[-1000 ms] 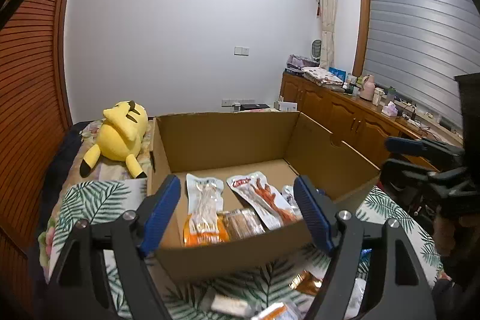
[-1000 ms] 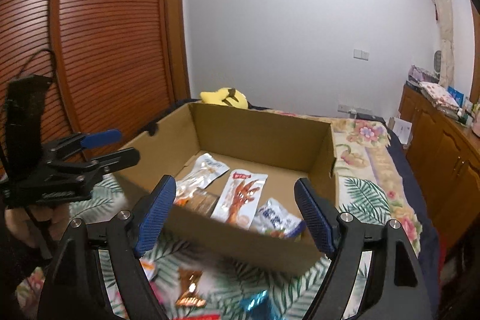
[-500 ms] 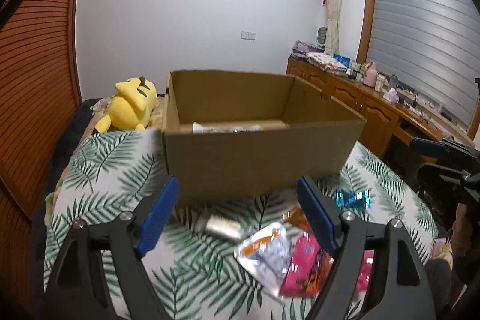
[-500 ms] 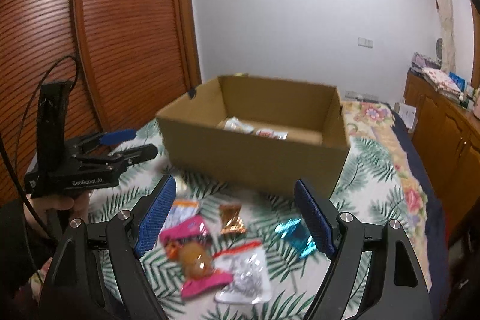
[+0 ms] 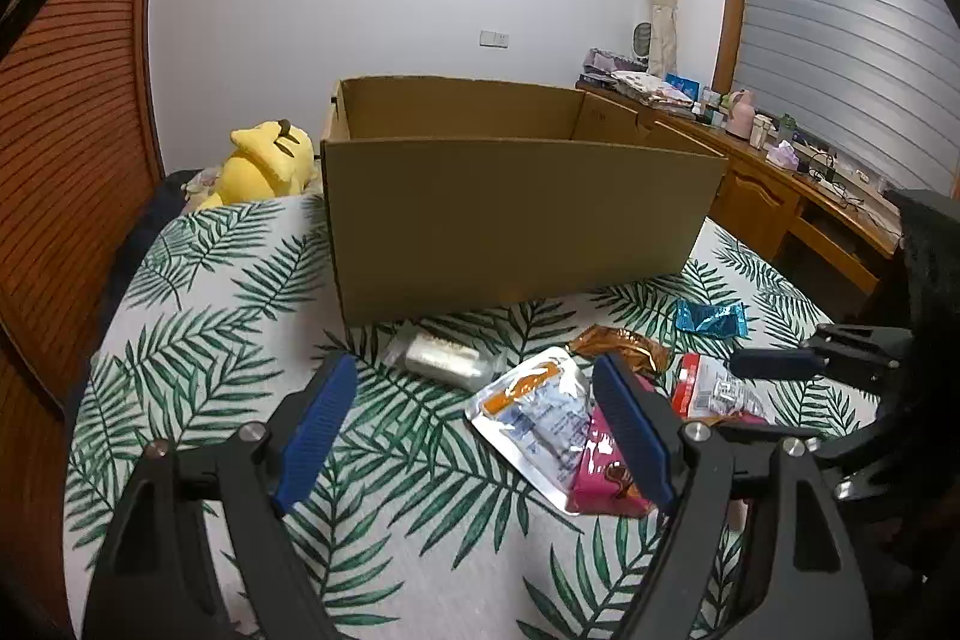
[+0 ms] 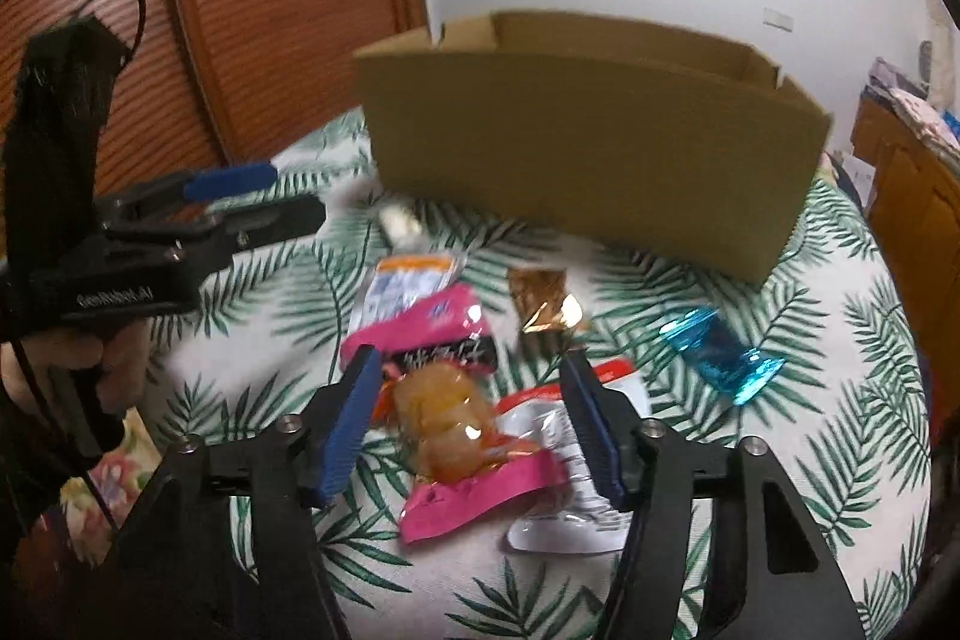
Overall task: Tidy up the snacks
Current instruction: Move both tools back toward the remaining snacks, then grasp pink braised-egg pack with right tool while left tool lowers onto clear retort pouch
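Plush left view only; orange snack right

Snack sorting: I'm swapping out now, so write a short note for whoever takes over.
Left tool: open, empty, low over the leaf-print cloth.
Right tool: open, empty, over the pink packet.
Loose in front of the cardboard box: silver pouch, white bar, gold wrapper, blue wrapper, red-and-white pouch.
Box contents hidden from here.
Left: box all six.
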`<control>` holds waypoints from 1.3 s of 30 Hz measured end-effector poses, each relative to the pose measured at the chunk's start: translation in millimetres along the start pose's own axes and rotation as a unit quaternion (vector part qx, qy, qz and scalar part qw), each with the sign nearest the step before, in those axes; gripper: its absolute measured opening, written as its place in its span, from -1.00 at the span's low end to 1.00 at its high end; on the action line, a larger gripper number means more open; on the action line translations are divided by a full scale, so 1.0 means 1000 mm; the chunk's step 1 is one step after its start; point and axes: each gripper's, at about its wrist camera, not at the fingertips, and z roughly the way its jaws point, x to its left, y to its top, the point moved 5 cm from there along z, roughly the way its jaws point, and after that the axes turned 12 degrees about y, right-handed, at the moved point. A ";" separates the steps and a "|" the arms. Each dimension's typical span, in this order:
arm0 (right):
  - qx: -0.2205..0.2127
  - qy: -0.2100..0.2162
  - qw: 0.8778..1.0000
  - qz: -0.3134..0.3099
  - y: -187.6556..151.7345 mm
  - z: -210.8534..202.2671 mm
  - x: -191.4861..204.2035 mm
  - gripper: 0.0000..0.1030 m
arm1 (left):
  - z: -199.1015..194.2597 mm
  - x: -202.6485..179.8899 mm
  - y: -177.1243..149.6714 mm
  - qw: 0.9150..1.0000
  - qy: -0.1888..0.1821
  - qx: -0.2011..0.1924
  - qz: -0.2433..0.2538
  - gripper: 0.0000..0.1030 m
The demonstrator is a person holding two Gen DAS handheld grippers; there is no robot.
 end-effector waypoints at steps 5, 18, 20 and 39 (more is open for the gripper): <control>0.020 0.006 1.000 -0.006 -0.003 0.011 0.004 0.16 | 0.004 0.002 -0.008 1.000 0.001 0.007 -0.004 0.58; 0.062 0.022 0.998 -0.026 -0.016 0.028 0.006 0.14 | 0.023 0.004 -0.022 1.000 0.013 0.023 0.004 0.58; 0.065 0.026 0.997 -0.026 -0.018 0.030 0.008 0.14 | 0.025 0.003 -0.023 1.000 0.014 0.023 0.005 0.58; -0.005 0.001 1.000 -0.010 -0.016 0.002 0.004 -0.25 | 0.028 0.003 -0.024 0.999 0.010 0.034 -0.001 0.58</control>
